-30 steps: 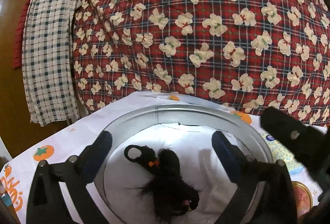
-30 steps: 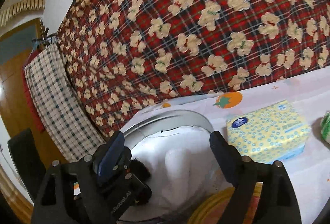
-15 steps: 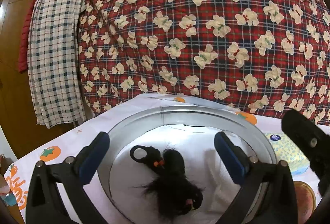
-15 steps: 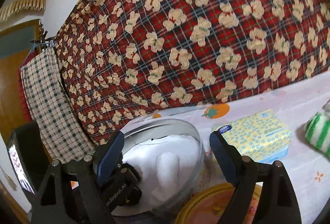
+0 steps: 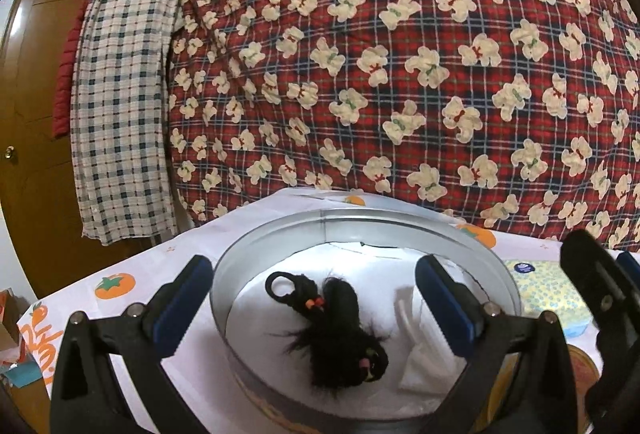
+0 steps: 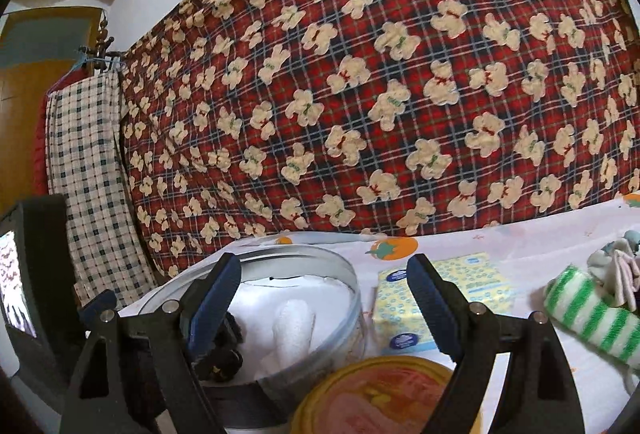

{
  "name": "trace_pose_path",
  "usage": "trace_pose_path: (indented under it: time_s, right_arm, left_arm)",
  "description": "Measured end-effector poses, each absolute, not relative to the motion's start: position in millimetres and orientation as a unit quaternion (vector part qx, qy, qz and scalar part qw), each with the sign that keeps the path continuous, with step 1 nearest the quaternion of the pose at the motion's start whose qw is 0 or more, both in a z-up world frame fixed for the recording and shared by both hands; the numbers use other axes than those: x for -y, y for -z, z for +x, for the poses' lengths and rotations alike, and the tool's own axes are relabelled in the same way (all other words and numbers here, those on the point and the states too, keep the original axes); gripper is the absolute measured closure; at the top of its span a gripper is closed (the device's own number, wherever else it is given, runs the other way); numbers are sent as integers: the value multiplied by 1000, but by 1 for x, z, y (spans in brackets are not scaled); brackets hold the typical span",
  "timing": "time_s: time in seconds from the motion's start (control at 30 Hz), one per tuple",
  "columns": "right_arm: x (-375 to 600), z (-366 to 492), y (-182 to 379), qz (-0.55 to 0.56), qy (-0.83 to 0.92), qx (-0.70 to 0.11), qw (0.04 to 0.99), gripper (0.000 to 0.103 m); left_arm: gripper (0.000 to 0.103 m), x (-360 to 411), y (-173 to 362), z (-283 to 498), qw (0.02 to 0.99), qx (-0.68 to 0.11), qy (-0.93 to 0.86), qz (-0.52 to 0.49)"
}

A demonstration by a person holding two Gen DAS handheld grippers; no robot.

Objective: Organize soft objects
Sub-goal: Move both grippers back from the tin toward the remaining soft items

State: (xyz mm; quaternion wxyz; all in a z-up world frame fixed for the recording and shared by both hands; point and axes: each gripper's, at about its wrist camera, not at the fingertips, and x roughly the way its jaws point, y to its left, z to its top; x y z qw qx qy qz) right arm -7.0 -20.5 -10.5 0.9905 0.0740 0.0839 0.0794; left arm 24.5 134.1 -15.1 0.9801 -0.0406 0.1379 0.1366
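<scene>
A round metal tin (image 5: 280,238) stands on the table, lined with white cloth. Inside it lies a black fuzzy plush toy (image 5: 344,338) with a loop and an orange band, beside a rolled white cloth (image 5: 416,338). My left gripper (image 5: 310,298) hovers open over the tin, its blue pads apart and touching nothing. My right gripper (image 6: 324,298) is open and empty, just right of the tin (image 6: 344,274), with the white roll (image 6: 294,326) between its fingers in the picture. A green-and-white striped cloth (image 6: 588,310) lies at the right.
A yellow tissue pack (image 6: 444,298) sits right of the tin, and a yellow-rimmed lid (image 6: 384,394) lies near the front. More small cloths (image 6: 620,266) are at the far right. A red teddy-print blanket (image 5: 400,54) rises behind the table; a checked towel (image 5: 120,106) hangs left.
My right gripper has swung to the right, bringing the striped cloth and the lid into view. The left gripper has tilted up slightly over the tin.
</scene>
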Motion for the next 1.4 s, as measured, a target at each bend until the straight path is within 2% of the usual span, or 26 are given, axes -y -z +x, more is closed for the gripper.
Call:
trace_pose_path:
  time_s: [0.67, 1.4]
  right_arm:
    - [91, -49, 3, 55, -38, -75, 995, 16]
    - [211, -77, -3, 43, 52, -77, 995, 17]
  left_arm:
    - [0, -88, 14, -11, 986, -138, -82, -34]
    - [0, 11, 10, -31, 990, -137, 37, 0]
